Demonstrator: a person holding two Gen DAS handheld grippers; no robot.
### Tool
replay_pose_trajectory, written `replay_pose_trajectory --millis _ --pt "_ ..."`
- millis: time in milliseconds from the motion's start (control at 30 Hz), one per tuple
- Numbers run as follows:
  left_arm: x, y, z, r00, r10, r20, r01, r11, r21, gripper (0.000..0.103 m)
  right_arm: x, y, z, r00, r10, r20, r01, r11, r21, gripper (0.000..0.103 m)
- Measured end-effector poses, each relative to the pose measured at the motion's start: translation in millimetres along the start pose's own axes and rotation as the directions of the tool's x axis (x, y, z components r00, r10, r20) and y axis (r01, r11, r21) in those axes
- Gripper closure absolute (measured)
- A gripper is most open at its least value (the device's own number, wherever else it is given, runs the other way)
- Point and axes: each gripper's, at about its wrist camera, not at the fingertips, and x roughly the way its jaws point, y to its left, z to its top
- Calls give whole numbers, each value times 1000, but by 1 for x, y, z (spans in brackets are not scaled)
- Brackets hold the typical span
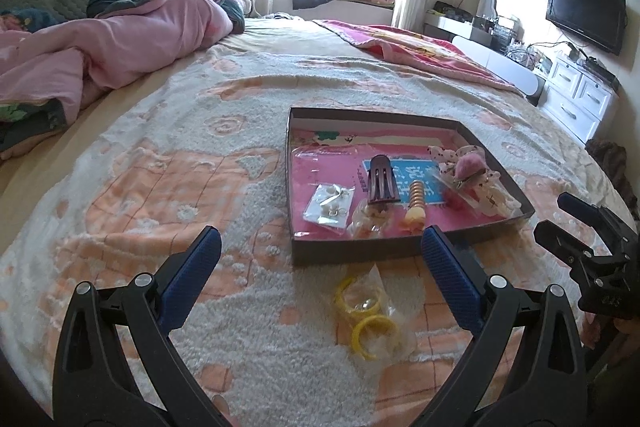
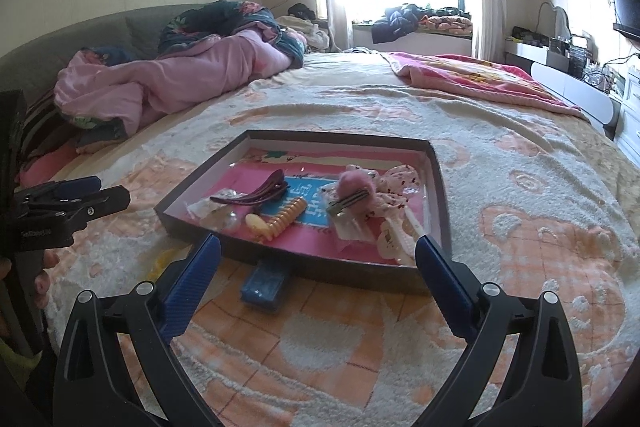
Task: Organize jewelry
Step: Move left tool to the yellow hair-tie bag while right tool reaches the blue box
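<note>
A shallow dark box [image 1: 360, 251] [image 2: 304, 269] with a pink lining lies on the bed. Inside are a brown hair claw [image 1: 382, 183] [image 2: 260, 193], an orange spiral tie [image 1: 416, 197] [image 2: 286, 217], a pink pompom clip [image 1: 468, 165] [image 2: 354, 187] and small plastic packets [image 1: 330, 205]. A clear bag of yellow rings [image 1: 370, 319] lies on the blanket in front of the box, between my left gripper's fingers; my left gripper [image 1: 320, 243] is open above it. A blue case [image 2: 264, 287] lies just before the box. My right gripper [image 2: 318, 251] [image 1: 560, 215] is open over it, holding nothing.
The blanket [image 1: 160, 187] has a peach and cream pattern. A pink quilt [image 1: 120, 43] is heaped at the back left and a pink cover [image 1: 420, 51] at the back right. White drawers [image 1: 576, 95] and a wall television [image 1: 584, 11] stand to the right.
</note>
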Motion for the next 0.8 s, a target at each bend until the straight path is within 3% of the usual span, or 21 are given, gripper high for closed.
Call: replay_pose_trajectory --millis 800 --pt "4 3 -33 996 4 -93 -2 1000 28 11 10 20 -32 996 -5 -87 -1 998 -69 8"
